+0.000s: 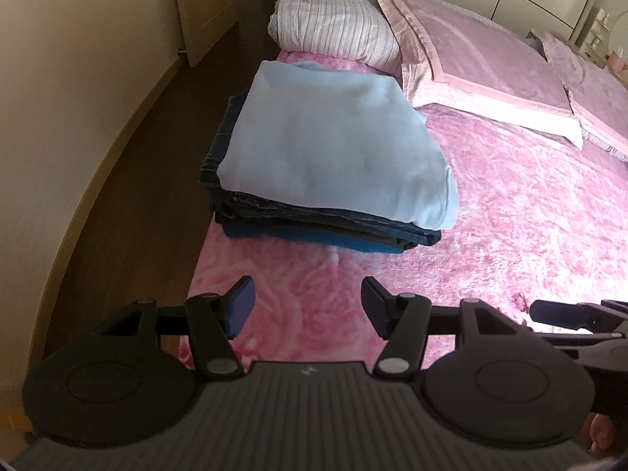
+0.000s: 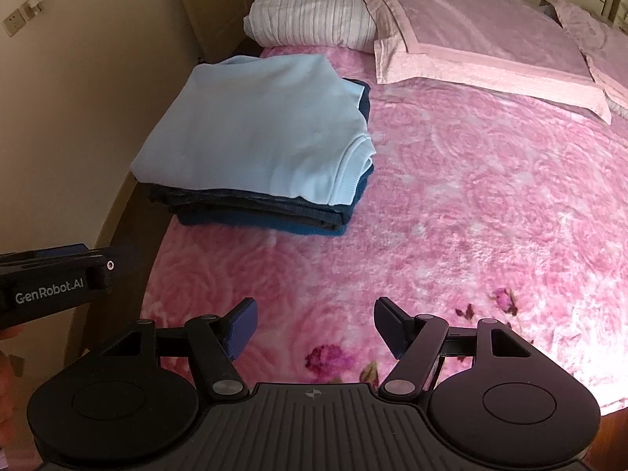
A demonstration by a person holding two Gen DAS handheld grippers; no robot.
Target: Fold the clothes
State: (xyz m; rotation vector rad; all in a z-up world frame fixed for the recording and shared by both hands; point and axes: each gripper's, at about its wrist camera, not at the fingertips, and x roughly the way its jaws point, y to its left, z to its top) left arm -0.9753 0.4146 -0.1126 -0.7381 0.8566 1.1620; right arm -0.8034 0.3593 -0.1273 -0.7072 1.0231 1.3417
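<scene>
Both claws are hovering over the near part of the bed, angled downward, with nothing between their pads. The left claw (image 1: 308,306) is standing with its jaws well apart and empty. The right claw (image 2: 316,327) is likewise standing spread, gripping nothing. Each claw is appearing at the edge of the other's view, so the two are working side by side.

The task's clothes are lying ahead of both claws as one stack on the pink blanket (image 2: 490,204), near the bed edge that borders the wooden floor (image 1: 149,149). A light blue top (image 1: 333,141) is resting uppermost, folded flat, its ribbed hem facing the right claw's side. Directly beneath it, dark jeans (image 1: 333,221) are lying folded, and a dark blue garment (image 2: 259,224) is sitting at the bottom. The stack is probably being kept at the edge to leave the open blanket in front of the claws free as a folding area.

Beyond the stack, a striped pillow (image 1: 333,31) and a pink pillow (image 1: 479,66) are lying at the head of the bed.

No containers are visible; no unfolded garment is showing within either claw's reach, so the folding is appearing largely complete
</scene>
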